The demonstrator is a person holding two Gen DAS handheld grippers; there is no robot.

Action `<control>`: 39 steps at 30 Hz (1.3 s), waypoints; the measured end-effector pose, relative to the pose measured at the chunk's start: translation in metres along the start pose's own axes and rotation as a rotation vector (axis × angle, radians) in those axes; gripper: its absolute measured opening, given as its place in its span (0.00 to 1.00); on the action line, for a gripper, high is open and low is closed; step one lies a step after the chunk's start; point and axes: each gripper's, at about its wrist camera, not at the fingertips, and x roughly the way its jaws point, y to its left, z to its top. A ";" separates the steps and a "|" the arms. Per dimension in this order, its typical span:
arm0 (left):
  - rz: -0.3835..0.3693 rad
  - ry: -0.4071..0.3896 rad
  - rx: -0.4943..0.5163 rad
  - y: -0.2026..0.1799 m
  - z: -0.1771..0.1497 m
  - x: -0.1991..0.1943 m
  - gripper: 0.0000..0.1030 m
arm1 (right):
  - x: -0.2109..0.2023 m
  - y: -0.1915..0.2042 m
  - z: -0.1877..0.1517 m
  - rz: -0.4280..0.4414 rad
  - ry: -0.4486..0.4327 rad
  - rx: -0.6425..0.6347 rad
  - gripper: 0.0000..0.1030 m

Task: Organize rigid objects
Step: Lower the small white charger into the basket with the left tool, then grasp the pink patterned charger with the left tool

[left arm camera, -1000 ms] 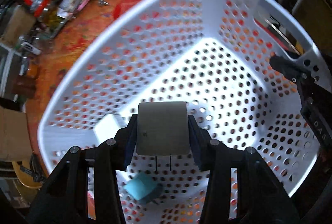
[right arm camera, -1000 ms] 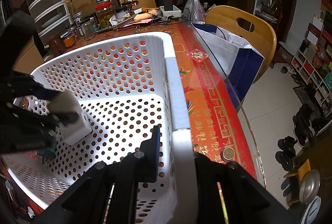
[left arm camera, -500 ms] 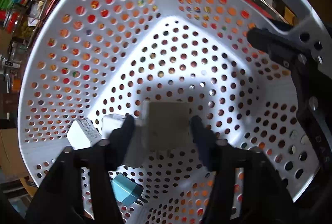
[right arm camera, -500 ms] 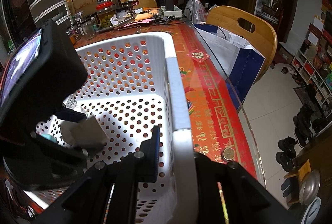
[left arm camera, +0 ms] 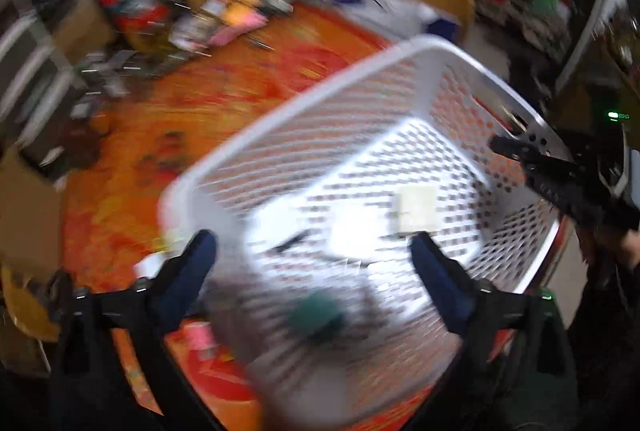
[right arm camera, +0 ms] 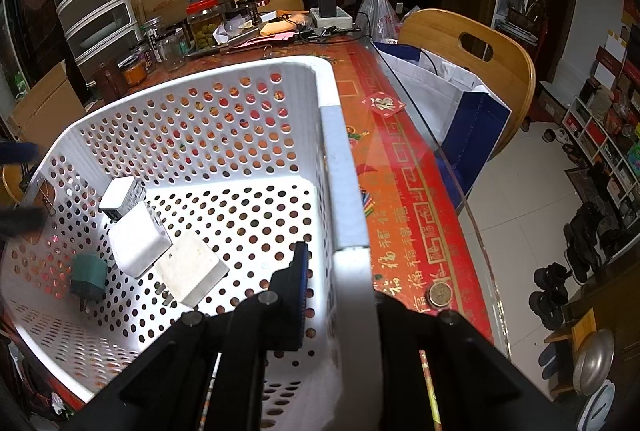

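A white perforated basket (right arm camera: 332, 135) stands on the red table. In it lie a flat grey-white charger (right arm camera: 191, 268), two white chargers (right arm camera: 138, 239) and a teal plug (right arm camera: 89, 277). My right gripper (right arm camera: 340, 287) is shut on the basket's right rim. The left wrist view is blurred by motion; my left gripper (left arm camera: 312, 259) is open and empty above the basket's near left corner (left arm camera: 188, 187). The flat charger (left arm camera: 416, 209) and the teal plug (left arm camera: 316, 315) show there on the basket floor.
Jars, boxes and clutter (right arm camera: 200, 23) crowd the table's far end, with plastic drawers (right arm camera: 92, 3) at far left. A wooden chair (right arm camera: 472, 51) and a white-blue bag (right arm camera: 444, 91) stand right of the table. A coin (right arm camera: 440, 295) lies near the table's glass edge.
My left gripper opened and let go of the flat grey-white charger, which now lies on the basket floor. The left gripper pulled up and back out of the basket. The right gripper held still.
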 end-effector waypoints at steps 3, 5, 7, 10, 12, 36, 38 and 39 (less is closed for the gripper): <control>0.066 -0.067 -0.095 0.057 -0.037 -0.035 1.00 | 0.000 -0.001 0.001 0.001 0.000 0.001 0.11; 0.127 -0.089 -0.181 0.094 -0.067 -0.043 1.00 | 0.000 -0.001 0.001 0.001 0.000 0.000 0.11; 0.171 -0.066 -0.282 0.128 -0.099 -0.032 1.00 | 0.000 -0.001 0.001 0.001 0.001 0.000 0.11; 0.168 0.026 -0.368 0.157 -0.134 0.009 1.00 | 0.000 -0.001 0.001 0.000 0.001 0.000 0.11; 0.152 0.048 -0.406 0.161 -0.145 0.032 0.92 | 0.000 -0.001 0.001 0.001 0.001 0.001 0.11; 0.220 -0.072 -0.446 0.129 -0.152 0.075 0.24 | 0.000 -0.002 0.001 0.000 0.002 -0.004 0.11; 0.282 -0.083 -0.441 0.128 -0.154 0.066 0.24 | 0.000 -0.002 0.001 0.001 0.002 -0.003 0.11; 0.308 -0.083 -0.442 0.129 -0.154 0.063 0.24 | 0.000 -0.002 0.001 0.001 0.002 -0.004 0.11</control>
